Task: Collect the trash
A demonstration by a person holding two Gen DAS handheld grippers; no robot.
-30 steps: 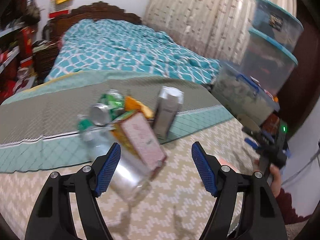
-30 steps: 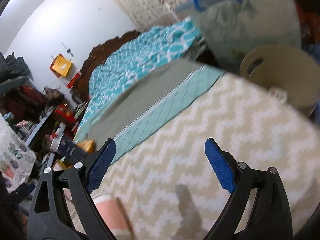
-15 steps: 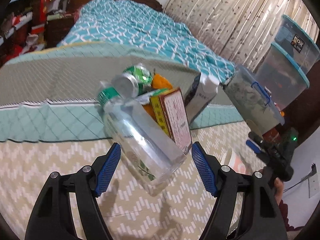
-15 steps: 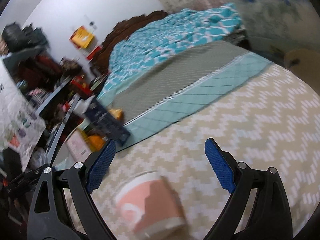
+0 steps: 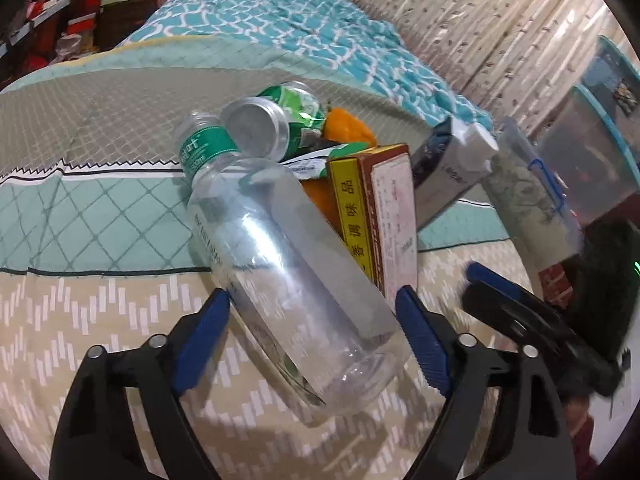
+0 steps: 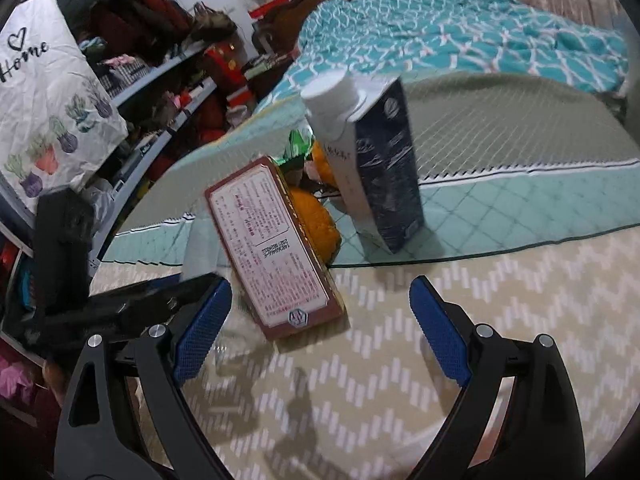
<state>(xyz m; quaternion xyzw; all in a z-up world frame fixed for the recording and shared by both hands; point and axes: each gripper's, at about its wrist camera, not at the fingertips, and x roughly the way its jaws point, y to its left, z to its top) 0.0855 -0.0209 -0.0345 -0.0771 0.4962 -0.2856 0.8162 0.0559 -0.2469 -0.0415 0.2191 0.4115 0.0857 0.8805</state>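
Two grippers closing in on the trash pile on the bed: left gripper jaws opening, straddling the clear bottle ungripped; right gripper spread empty near the red box; next, I'd clamp the bottle.

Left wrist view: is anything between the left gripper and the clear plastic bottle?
Nothing visible is. The clear plastic bottle lies directly between the opening jaws of the left gripper, neither pad clearly pressing on it. The brown box leans close on the bottle's right, beside the right-hand pad.
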